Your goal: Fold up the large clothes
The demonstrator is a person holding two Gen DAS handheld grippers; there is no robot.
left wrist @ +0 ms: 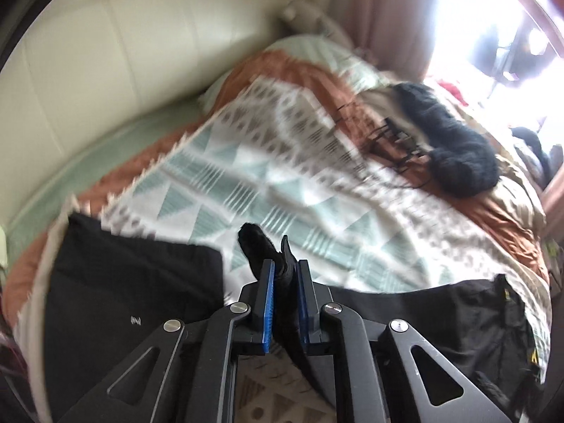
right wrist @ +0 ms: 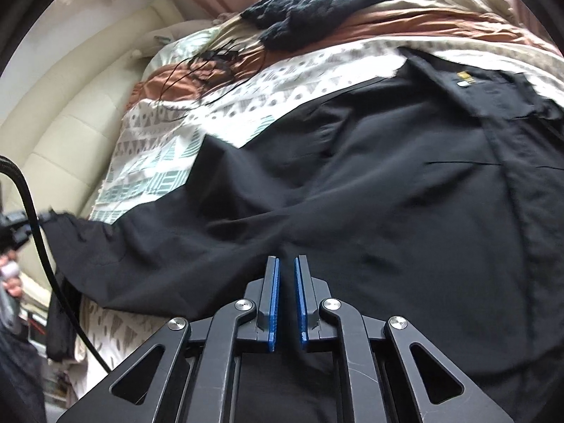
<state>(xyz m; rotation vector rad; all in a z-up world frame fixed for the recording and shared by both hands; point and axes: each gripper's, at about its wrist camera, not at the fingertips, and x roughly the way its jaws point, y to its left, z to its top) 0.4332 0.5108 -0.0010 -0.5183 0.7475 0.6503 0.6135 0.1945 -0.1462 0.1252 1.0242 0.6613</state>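
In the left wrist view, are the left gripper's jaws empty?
No: a fold of the black garment is pinched between the blue pads of the left gripper, sticking out past the tips.

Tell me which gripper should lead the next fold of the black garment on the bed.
Left, probably. The left gripper is shut on a bunch of the black garment, with cloth sticking out past its pads. The right gripper sits over the cloth, but whether it pinches any is unclear.
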